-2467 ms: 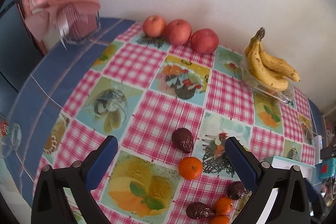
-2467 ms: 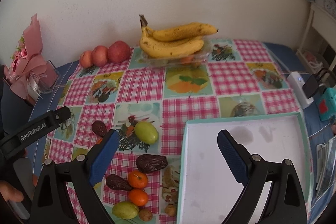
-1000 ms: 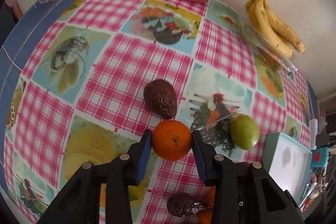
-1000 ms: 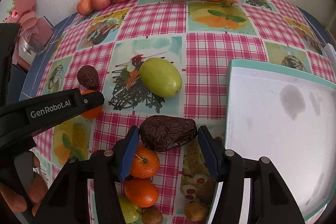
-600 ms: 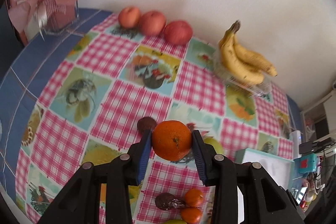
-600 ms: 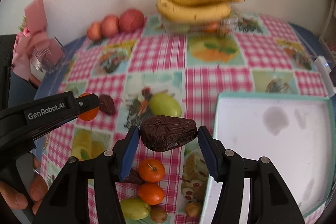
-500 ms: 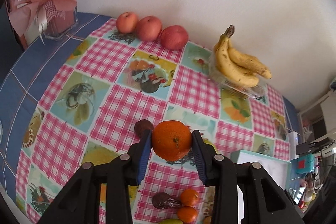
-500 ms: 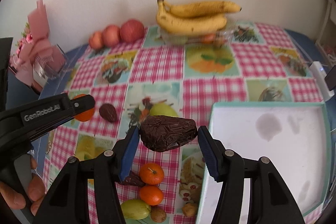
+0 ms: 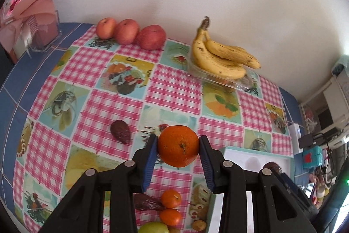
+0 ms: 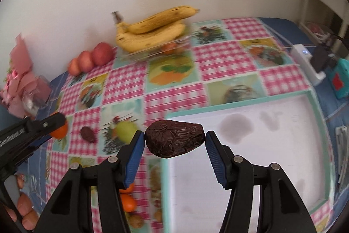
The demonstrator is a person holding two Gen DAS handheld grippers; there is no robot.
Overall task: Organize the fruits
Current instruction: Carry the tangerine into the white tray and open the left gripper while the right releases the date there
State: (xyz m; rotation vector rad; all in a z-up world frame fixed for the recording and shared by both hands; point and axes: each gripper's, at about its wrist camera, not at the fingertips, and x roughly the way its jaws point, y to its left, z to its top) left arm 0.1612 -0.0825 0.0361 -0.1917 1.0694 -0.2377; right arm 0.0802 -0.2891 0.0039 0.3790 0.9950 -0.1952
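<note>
Surface: pink-checked tablecloth with fruit pictures (image 9: pixel 174 88) over a blue table, white wall behind.
Left wrist view, tool: left gripper (image 9: pixel 178 146) clenched on a round orange tangerine (image 9: pixel 178 146), held off the cloth between both blue pads.
Left wrist view, cloth: wrinkled dark brown date (image 9: pixel 120 134) lies left of the gripper; two small tangerines (image 9: pixel 171 198) and another dark date (image 9: pixel 146 205) sit low in frame, green fruit at the bottom edge.
Left wrist view, back: three red apples (image 9: pixel 130 33) in a row by the wall; yellow banana bunch (image 9: pixel 222 58) on a clear plastic box (image 9: pixel 209 78).
Left wrist view, right: white tray with teal rim (image 9: pixel 257 158), partly behind the fingers.
Right wrist view, tool: right gripper (image 10: pixel 175 144) grasping a large wrinkled dark brown date (image 10: pixel 175 144), held in the air at the tray's left edge (image 10: pixel 240 102).
Right wrist view, left side: left gripper with its tangerine (image 10: pixel 59 130); small date (image 10: pixel 87 134) and a green oval fruit (image 10: pixel 124 130) on the cloth.
Right wrist view, focus: background blurred.
</note>
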